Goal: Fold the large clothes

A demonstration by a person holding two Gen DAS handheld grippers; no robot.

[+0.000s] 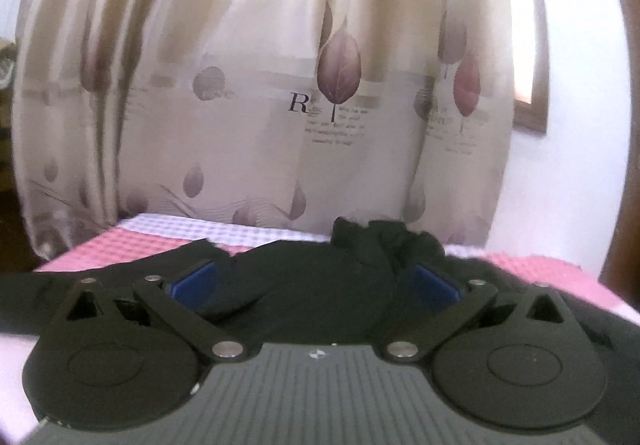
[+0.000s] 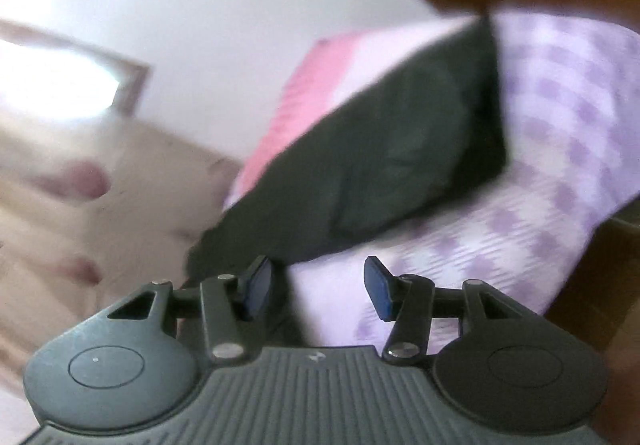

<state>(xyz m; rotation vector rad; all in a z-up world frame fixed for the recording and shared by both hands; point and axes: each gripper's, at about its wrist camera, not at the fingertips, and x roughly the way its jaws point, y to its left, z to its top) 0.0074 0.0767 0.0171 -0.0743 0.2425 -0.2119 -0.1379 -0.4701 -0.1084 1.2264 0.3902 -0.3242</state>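
A large "R" on the leaf-print curtain (image 1: 256, 93); smaller lines beneath illegible

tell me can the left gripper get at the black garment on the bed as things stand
Probably yes: the left gripper is open with nothing between its blue pads, and the black garment lies right ahead on the checked bedcover, unobstructed.

Cream curtain (image 1: 260, 85) with purple leaf prints and some lettering hangs right behind the bed. Bedsheet (image 1: 168, 233) is checked, pink and lilac-white. There's a brown-framed window (image 1: 534, 101) on the white wall (image 1: 560, 185) just beside the curtain.
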